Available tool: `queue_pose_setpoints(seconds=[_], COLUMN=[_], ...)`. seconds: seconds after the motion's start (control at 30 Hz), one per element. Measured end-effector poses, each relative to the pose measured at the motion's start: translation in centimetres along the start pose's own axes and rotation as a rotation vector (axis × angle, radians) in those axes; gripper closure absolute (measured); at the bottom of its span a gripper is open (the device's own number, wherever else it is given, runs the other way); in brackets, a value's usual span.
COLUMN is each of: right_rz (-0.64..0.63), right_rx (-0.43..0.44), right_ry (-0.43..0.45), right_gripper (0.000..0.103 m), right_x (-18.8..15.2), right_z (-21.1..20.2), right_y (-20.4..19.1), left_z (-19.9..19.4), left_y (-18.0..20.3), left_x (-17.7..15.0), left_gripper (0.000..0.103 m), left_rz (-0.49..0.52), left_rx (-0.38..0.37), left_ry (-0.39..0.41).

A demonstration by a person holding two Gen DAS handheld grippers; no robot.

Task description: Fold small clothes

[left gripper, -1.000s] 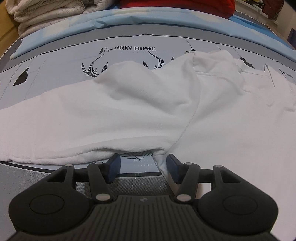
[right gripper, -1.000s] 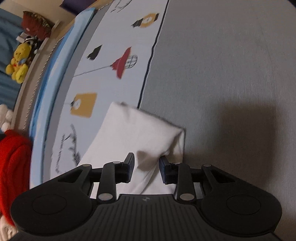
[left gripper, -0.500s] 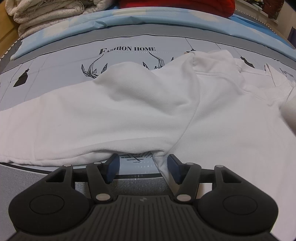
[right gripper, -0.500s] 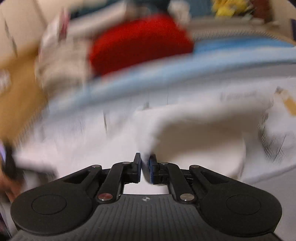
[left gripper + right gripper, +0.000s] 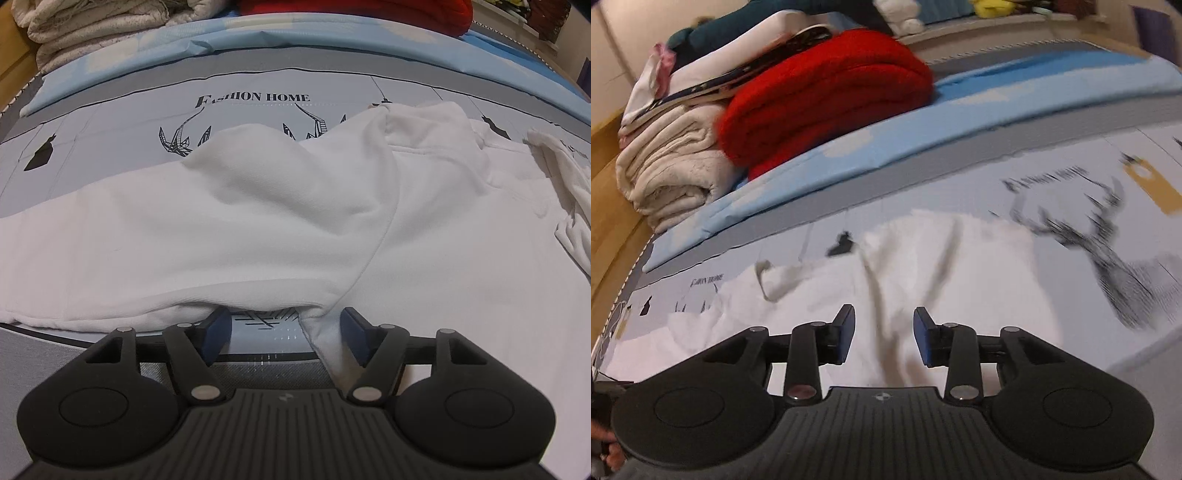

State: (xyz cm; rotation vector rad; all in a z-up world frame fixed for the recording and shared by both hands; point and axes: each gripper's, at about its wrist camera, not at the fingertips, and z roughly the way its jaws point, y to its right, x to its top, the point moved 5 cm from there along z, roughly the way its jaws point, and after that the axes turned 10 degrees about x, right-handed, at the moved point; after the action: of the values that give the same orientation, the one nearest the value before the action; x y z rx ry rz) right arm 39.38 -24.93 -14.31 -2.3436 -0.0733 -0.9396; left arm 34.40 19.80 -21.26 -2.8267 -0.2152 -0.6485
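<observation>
A white long-sleeved garment lies spread on the printed bed sheet, one sleeve stretched to the left and another sleeve folded in at the right edge. My left gripper is open at the garment's near edge, with a bit of the underarm cloth between its fingers. In the right wrist view the same garment lies rumpled below my right gripper, which is open and empty just above the cloth.
A red folded blanket and a cream folded blanket are stacked at the back of the bed, with more fabric on top. A light blue sheet band runs behind the garment. The grey mattress edge is near me.
My right gripper was shut on the sleeve, swung it over the garment's body, and has now opened and let go. The left gripper has stayed still and open.
</observation>
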Motion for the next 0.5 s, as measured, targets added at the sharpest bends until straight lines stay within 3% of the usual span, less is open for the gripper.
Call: queue_pose_setpoints(seconds=[0.13, 0.2, 0.23, 0.3, 0.4, 0.5], right_rz=[-0.115, -0.17, -0.197, -0.231, -0.134, -0.035], right_rx=[-0.055, -0.132, -0.169, -0.223, -0.191, -0.195], right_ry=[-0.046, -0.1, -0.14, -0.171, -0.027, 0.243], right_gripper=[0.066, 0.069, 0.093, 0.098, 0.098, 0.098], right_x=[1.9, 2.3, 2.4, 2.9, 6.2, 10.3], right_z=[5.6, 8.7, 10.2, 11.3, 6.8, -2.5], right_y=[-2.3, -2.7, -2.8, -2.8, -1.5, 2.6], left_z=[0.0, -0.1, -0.1, -0.1, -0.1, -0.1], left_y=[-0.1, 0.0, -0.1, -0.1, -0.3, -0.3], left_x=[0.0, 0.0, 0.0, 0.0, 0.1, 0.1], left_gripper=[0.031, 0.031, 0.031, 0.031, 0.031, 0.031], left_rz=[-0.003, 0.007, 0.009, 0.009, 0.012, 0.014], left_rx=[-0.006, -0.009, -0.011, -0.018, -0.024, -0.026], left_ry=[-0.003, -0.004, -0.006, -0.011, -0.014, -0.015])
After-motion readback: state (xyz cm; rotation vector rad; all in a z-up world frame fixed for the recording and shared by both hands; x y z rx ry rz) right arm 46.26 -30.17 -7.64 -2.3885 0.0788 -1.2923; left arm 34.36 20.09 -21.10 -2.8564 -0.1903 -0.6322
